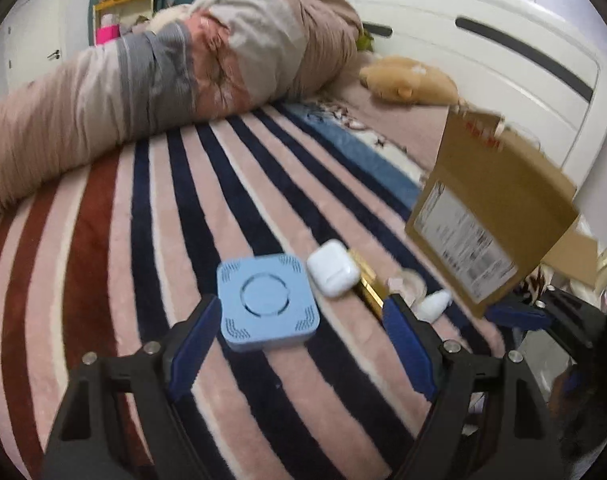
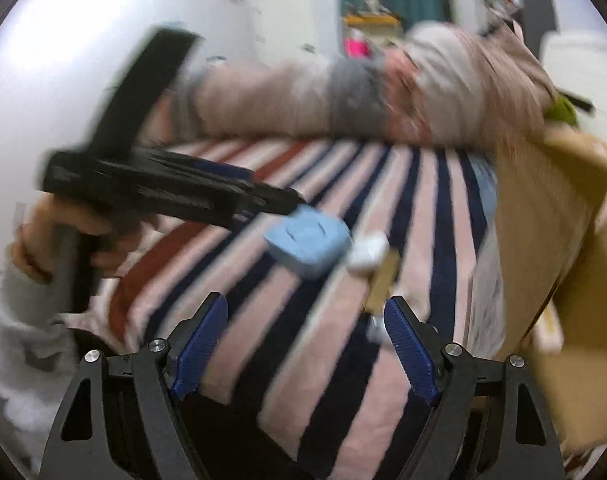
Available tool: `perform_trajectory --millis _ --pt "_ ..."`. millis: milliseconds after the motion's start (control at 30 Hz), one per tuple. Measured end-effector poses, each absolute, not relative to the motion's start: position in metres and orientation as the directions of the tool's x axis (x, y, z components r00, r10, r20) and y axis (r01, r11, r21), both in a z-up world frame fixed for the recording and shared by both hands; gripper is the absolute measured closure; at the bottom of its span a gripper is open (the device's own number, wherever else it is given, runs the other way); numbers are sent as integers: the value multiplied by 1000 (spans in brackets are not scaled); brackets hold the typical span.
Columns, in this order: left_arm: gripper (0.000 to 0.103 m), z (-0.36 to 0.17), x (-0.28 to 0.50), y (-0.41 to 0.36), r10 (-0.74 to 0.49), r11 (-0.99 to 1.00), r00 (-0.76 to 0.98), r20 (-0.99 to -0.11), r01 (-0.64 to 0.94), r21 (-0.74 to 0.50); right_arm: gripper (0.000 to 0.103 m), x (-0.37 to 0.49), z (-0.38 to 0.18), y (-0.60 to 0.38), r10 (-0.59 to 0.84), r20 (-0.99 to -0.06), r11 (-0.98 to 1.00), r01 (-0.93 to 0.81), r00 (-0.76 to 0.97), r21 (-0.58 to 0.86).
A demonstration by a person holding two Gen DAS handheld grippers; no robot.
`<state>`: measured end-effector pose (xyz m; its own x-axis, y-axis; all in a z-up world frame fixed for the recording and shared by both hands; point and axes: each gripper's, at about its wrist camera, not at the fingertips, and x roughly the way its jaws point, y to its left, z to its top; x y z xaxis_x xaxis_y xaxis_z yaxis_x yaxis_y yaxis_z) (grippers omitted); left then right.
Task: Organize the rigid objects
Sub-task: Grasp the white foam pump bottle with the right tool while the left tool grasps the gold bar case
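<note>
Left gripper wide open, empty, blue pads low over striped blanket. Blue square box sits between its fingertips, nearer the left pad. White earbud case touches box's right corner; gold bar just beside it. Cardboard box stands right, tilted. Rolled duvet behind. Right gripper open, empty; view blurred.

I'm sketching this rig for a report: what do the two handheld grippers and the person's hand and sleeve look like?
Both the left gripper and right gripper have black angular frames with triangular cut-outs, silver round bolt heads, and ribbed blue pads on the fingers. No cables show. The bare left hand emerges from a fluffy white sleeve.
</note>
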<state>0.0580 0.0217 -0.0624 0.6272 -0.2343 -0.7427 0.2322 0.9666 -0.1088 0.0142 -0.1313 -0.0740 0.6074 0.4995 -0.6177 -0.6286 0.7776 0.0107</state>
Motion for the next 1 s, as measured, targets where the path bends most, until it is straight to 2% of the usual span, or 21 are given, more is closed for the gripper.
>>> perform_trajectory --millis 100,233,400,467,633,667,767,833,900,1000 --pt "23 -75 63 22 -247 965 607 -755 221 -139 24 33 -106 -133 360 -649 869 -495 670 -28" --pt "23 -80 65 19 -240 967 600 -763 216 -134 24 53 -123 -133 261 -656 911 -405 708 -75" --pt "23 -84 67 15 -279 957 584 -762 231 -173 25 55 -134 -122 142 -603 915 -336 785 -222" --pt "23 -91 71 9 -319 944 546 -775 254 -210 26 53 -136 -123 127 -590 916 -322 797 -238" --pt "23 -109 82 -20 -380 917 459 -803 297 -265 44 55 -143 -130 112 -569 926 -293 815 -238" --pt "25 -110 83 -24 -385 916 454 -803 297 -270 44 52 -145 -131 116 -564 925 -295 818 -237" --pt "43 -114 86 -37 -420 898 422 -804 319 -301 44 54 -146 -131 133 -555 927 -301 821 -224" --pt "45 -118 89 -41 -399 909 422 -814 303 -288 44 51 -144 -135 164 -553 927 -320 817 -198" --pt "54 -122 92 -45 -368 920 423 -828 292 -260 44 48 -144 -139 195 -561 920 -348 804 -180" --pt "57 -129 96 -48 -344 930 420 -840 276 -243 44 41 -145 -141 227 -563 906 -384 794 -177"
